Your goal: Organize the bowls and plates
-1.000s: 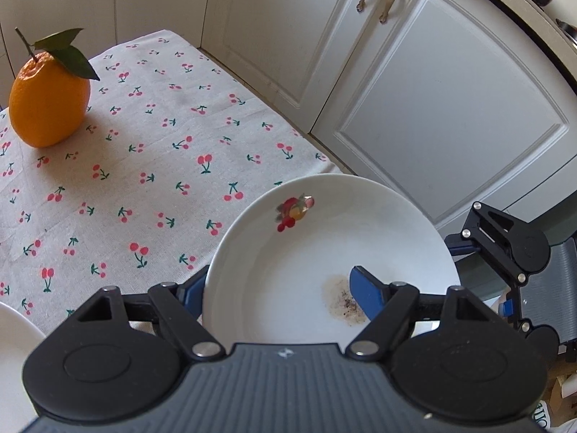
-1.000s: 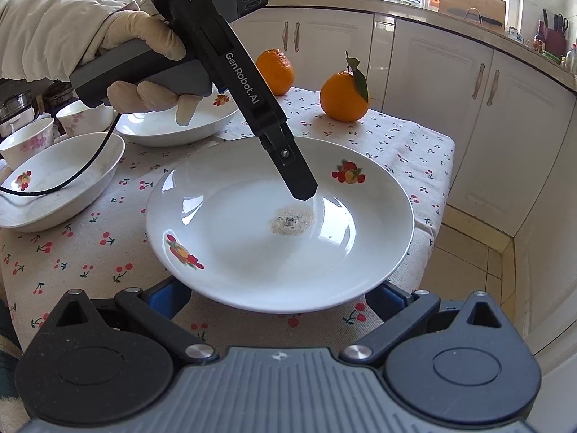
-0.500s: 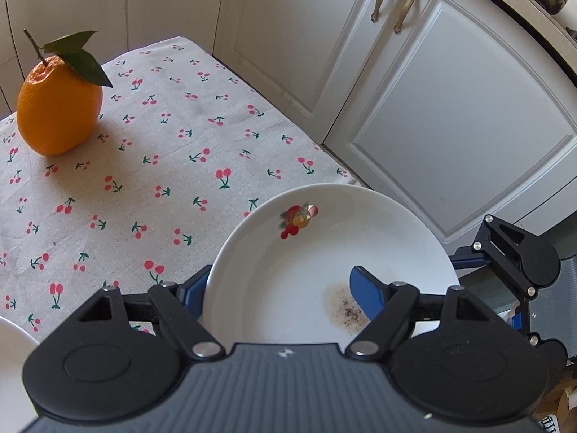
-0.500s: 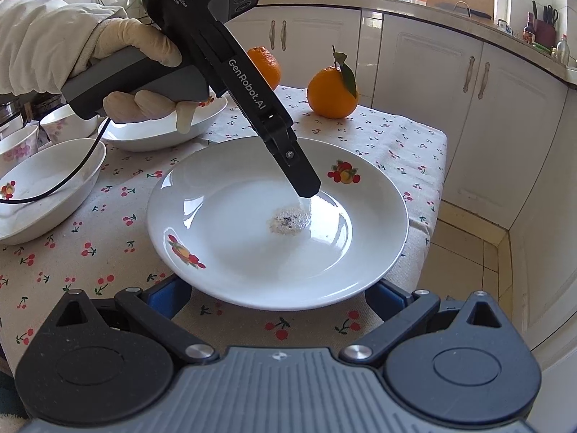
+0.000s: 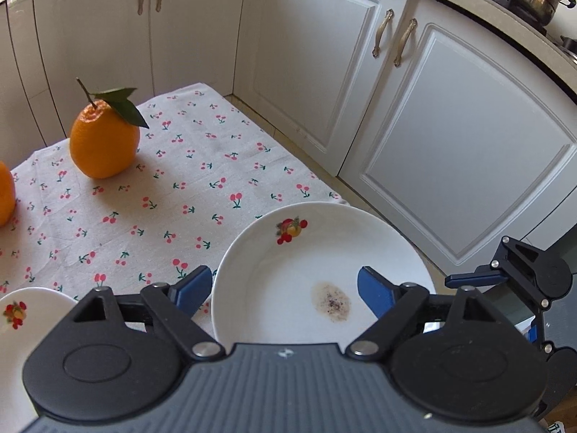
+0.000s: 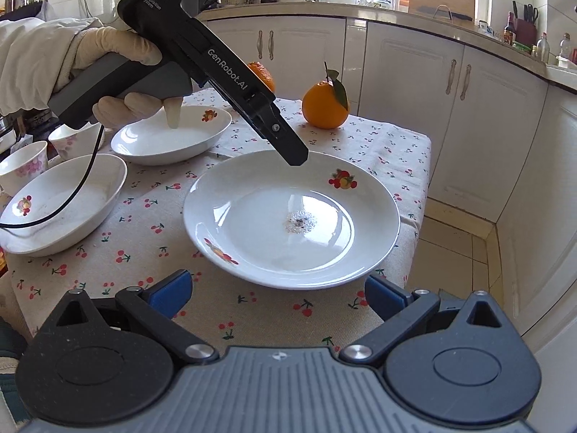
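Plate (image 6: pixel 252 216) near tablecloth edge (image 6: pixel 427 180)

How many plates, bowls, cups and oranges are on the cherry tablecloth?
Plates: 1, the stained plate.
Bowls: 2, the far bowl and the near bowl.
Cups: 2, the front cup and the back cup, half hidden.
Oranges: 2, the leafy orange and the other orange.
Total: 7
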The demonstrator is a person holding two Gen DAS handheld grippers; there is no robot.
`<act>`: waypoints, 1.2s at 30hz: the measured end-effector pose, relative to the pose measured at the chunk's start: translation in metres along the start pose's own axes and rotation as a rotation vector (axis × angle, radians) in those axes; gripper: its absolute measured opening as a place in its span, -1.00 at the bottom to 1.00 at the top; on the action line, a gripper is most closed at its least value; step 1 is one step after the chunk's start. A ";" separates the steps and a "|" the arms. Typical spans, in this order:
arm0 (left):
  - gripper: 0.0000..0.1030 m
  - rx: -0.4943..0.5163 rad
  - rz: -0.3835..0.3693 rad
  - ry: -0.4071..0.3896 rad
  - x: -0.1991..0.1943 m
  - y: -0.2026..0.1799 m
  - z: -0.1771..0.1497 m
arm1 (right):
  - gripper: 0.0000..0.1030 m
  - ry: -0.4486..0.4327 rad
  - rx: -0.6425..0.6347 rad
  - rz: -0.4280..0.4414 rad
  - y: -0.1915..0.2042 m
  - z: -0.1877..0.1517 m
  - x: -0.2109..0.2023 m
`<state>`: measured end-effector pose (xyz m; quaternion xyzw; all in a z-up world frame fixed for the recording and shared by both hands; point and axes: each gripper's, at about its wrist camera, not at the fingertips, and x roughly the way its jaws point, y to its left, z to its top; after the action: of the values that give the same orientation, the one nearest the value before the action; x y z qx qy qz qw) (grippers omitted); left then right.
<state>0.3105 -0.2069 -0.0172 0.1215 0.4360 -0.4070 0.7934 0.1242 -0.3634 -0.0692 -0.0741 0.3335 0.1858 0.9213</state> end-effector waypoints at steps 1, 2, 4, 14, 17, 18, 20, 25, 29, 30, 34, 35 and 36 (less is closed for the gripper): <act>0.71 0.005 0.007 -0.012 -0.008 -0.004 -0.002 | 1.00 -0.008 0.003 -0.010 0.005 0.000 -0.005; 0.72 0.015 0.017 -0.029 -0.017 -0.009 -0.005 | 1.00 -0.014 0.010 -0.018 0.009 0.001 -0.009; 0.77 0.034 0.060 -0.056 -0.034 -0.020 -0.012 | 1.00 -0.038 0.030 -0.018 0.019 0.001 -0.019; 0.87 0.074 0.118 -0.191 -0.102 -0.073 -0.078 | 1.00 -0.122 0.107 -0.028 0.068 -0.001 -0.051; 0.87 0.047 0.121 -0.203 -0.117 -0.078 -0.101 | 1.00 -0.130 0.105 -0.049 0.079 -0.003 -0.056; 0.87 0.041 0.131 -0.205 -0.121 -0.079 -0.108 | 1.00 -0.128 0.099 -0.052 0.082 -0.004 -0.057; 0.87 0.040 0.156 -0.208 -0.129 -0.081 -0.123 | 1.00 -0.125 0.086 -0.059 0.088 -0.007 -0.058; 0.89 0.043 0.216 -0.217 -0.140 -0.081 -0.156 | 1.00 -0.114 0.075 -0.070 0.096 -0.011 -0.055; 0.89 0.016 0.257 -0.212 -0.141 -0.078 -0.181 | 1.00 -0.107 0.069 -0.069 0.099 -0.012 -0.053; 0.89 0.002 0.260 -0.208 -0.142 -0.076 -0.185 | 1.00 -0.105 0.064 -0.063 0.100 -0.012 -0.052; 0.89 -0.052 0.260 -0.210 -0.147 -0.067 -0.198 | 1.00 -0.086 0.035 -0.044 0.104 -0.012 -0.048; 0.89 -0.061 0.259 -0.208 -0.148 -0.064 -0.201 | 1.00 -0.079 0.028 -0.032 0.106 -0.013 -0.046; 0.89 -0.070 0.261 -0.204 -0.149 -0.062 -0.203 | 1.00 -0.073 0.021 -0.017 0.107 -0.013 -0.043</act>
<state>0.1007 -0.0549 -0.0090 0.1072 0.3477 -0.2952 0.8834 0.0442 -0.2806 -0.0529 -0.0604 0.3012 0.1771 0.9350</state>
